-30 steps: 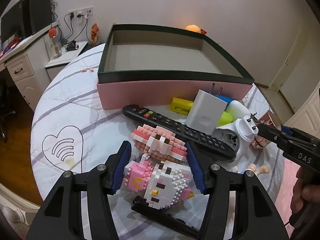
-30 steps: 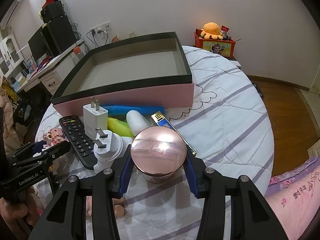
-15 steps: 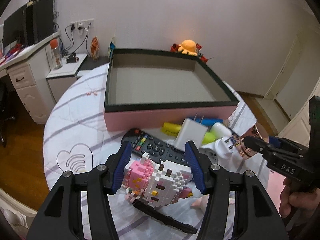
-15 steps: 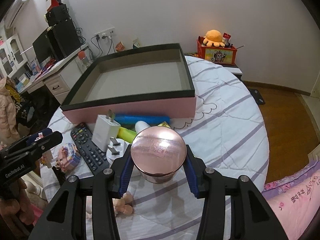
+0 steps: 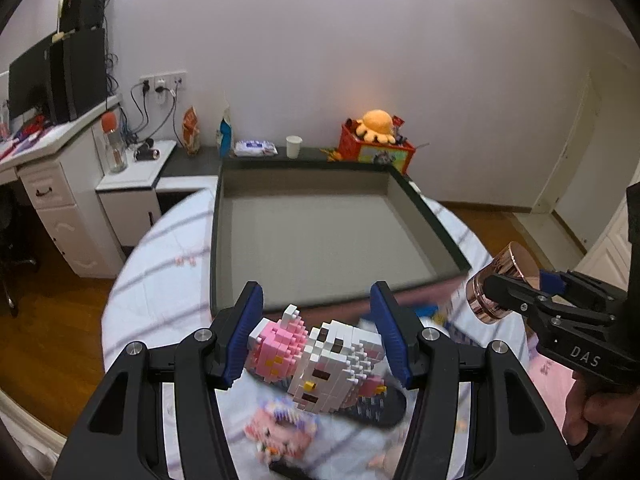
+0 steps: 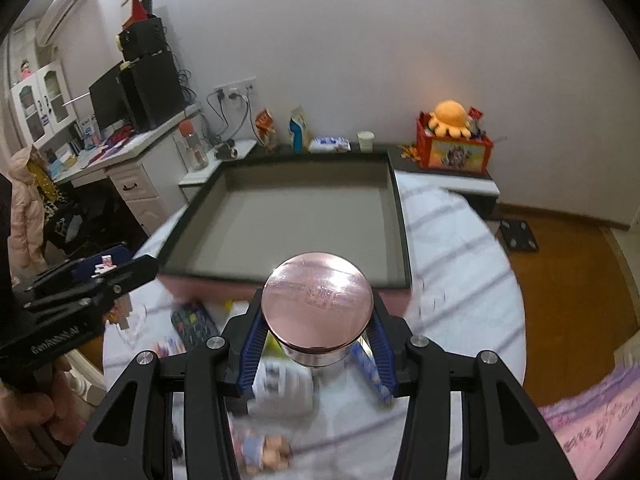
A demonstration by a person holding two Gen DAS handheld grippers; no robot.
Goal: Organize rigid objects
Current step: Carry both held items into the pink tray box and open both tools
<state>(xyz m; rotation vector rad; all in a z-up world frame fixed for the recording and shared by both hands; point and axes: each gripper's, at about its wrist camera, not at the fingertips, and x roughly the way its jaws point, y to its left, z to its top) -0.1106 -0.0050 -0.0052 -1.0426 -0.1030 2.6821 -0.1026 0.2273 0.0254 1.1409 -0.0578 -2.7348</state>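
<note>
My left gripper [image 5: 318, 336] is shut on a pink-and-white brick-built cat figure [image 5: 320, 360] and holds it above the table, in front of the near wall of the empty pink box with a black rim [image 5: 312, 240]. My right gripper [image 6: 316, 332] is shut on a round rose-gold jar [image 6: 318, 304] and holds it raised before the same box [image 6: 300, 220]. The jar [image 5: 500, 284] and the right gripper also show at the right of the left wrist view. The left gripper [image 6: 88, 280] shows at the left of the right wrist view.
Below on the round striped tablecloth [image 6: 452, 248] lie a black remote [image 6: 192, 322], a white charger [image 6: 284, 388], a second brick figure [image 5: 280, 432], a small doll [image 6: 260, 452] and other blurred items. A desk [image 5: 52, 184] stands left, a toy crate [image 5: 376, 148] behind the box.
Both grippers have risen well above the table with their loads and moved toward the box. The items on the table now lie lower in view and blurred.
</note>
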